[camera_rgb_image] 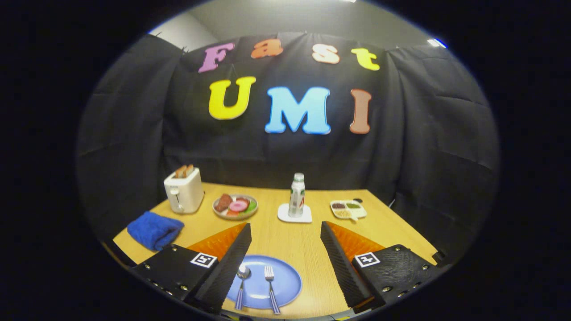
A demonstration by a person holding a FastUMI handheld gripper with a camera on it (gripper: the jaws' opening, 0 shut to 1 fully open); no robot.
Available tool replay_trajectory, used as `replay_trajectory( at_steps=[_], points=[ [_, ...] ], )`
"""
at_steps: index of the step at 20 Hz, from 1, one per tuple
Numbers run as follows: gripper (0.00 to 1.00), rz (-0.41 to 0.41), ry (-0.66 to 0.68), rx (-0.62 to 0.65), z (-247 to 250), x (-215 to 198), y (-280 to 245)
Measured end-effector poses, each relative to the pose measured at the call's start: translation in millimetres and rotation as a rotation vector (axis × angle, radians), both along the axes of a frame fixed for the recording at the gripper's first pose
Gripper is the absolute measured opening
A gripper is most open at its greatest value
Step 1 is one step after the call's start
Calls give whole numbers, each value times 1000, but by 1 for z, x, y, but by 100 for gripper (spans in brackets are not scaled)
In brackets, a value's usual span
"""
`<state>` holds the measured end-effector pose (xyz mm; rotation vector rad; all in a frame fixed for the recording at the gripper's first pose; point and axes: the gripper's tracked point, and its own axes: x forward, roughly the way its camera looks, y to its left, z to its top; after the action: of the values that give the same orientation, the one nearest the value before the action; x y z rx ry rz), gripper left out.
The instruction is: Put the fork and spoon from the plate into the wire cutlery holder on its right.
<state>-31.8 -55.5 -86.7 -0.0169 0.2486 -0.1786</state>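
Fingers of the hand-held gripper (pixel 285 263) stand wide apart and hold nothing, likely ready for a pick; spoon (pixel 241 280) and fork (pixel 271 283) lie between them on the blue plate (pixel 287 278).

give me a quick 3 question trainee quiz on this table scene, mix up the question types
1. True or false: the silver spoon and silver fork lie side by side on the round blue plate.
2. Multiple choice: the gripper fingers are A) shut on the fork, B) open above the plate, C) shut on the spoon.
3. Fill in: the white plastic bottle stands upright on a white square ____.

Key
1. True; the spoon lies nearest the left finger.
2. B; both fingers are spread wide, touching no cutlery.
3. Coaster, beyond the fingers.
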Motion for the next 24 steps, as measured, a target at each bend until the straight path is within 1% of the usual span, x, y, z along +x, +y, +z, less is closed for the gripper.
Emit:
replay_trajectory(
  at_steps=[2,5,7,8,9,10,11,14,15,16,18,20,21,22,24],
  points=[
    [96,40,152,-7,-35,6,8],
    [96,113,337,-48,-75,3,17],
    [92,149,442,-67,-100,1,20],
    [92,159,486,-67,-111,-1,20],
    [89,170,527,-53,-123,-4,21],
    [87,176,558,-40,-131,-5,21],
    [82,175,582,-36,-136,-6,19],
    [81,182,640,-44,-149,-7,19],
    [70,189,662,-45,-153,-8,20],
    [67,193,683,-51,-156,-8,20],
    [65,199,723,-65,-160,-9,22],
    [65,213,755,-73,-146,-15,23],
    [46,214,786,-84,-167,-10,24],
    [27,220,828,-99,-170,-12,24],
    [27,226,902,-108,-181,-19,23]
  ],
)
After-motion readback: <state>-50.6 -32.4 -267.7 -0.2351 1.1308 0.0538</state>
